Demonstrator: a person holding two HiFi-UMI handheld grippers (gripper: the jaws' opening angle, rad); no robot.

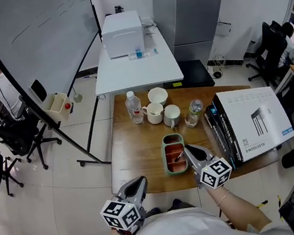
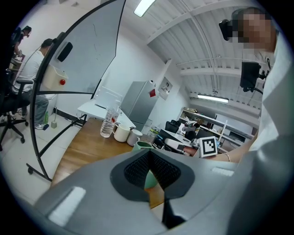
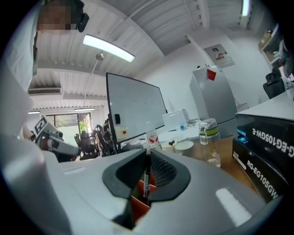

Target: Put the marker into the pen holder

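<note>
Wooden table (image 1: 133,159), smooth brown grain. Pen holder (image 1: 171,136) was a rounded-corner oblong tray, green outside, orange inside, split into two compartments.

Right gripper (image 1: 187,150) was clamped on the marker (image 3: 146,176): a slim black barrel with a white label, print too small to read. It was held upright between the ribbed dark pads, over the holder's orange inside; contact with the holder could not be told.

Left gripper (image 1: 140,180) hung off the table's near edge, pads together at the tips, nothing between them.

Behind the holder stood a clear plastic bottle (image 1: 133,108), white mugs (image 1: 154,112) and a glass jar (image 1: 193,111). A black carton (image 3: 262,151) read "RG-EG105GW-E".
</note>
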